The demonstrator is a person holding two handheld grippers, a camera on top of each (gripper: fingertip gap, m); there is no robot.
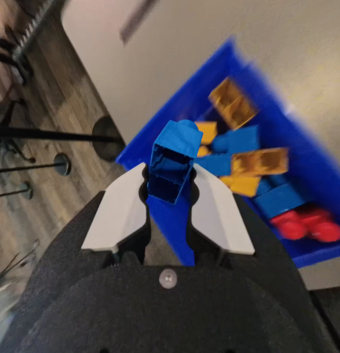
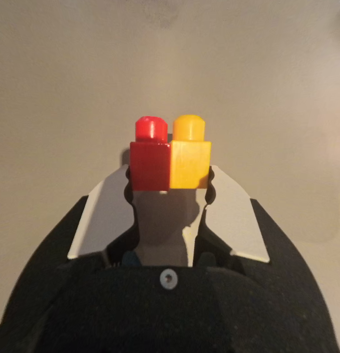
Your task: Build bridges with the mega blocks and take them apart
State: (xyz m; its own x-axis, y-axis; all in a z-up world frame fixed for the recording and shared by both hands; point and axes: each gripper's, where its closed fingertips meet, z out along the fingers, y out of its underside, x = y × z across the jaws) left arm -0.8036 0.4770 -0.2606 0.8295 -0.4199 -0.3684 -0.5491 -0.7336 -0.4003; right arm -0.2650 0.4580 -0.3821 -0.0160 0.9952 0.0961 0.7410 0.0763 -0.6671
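Note:
In the left wrist view my left gripper (image 1: 169, 172) is shut on a blue mega block (image 1: 176, 141), held tilted with its hollow underside toward the camera, above the near corner of a blue bin (image 1: 184, 107). The bin holds several loose blocks: yellow (image 1: 234, 103), blue (image 1: 239, 139) and red (image 1: 306, 225). In the right wrist view my right gripper (image 2: 170, 172) is shut around a red one-stud block (image 2: 150, 164) and a yellow one-stud block (image 2: 190, 164). They stand upright side by side, touching, on the beige table (image 2: 165, 57).
The bin sits near the table's rounded left edge (image 1: 92, 80). Beyond it is wood floor with black poles on round bases (image 1: 106, 141) and chair legs (image 1: 18, 63). The left wrist view is motion-blurred.

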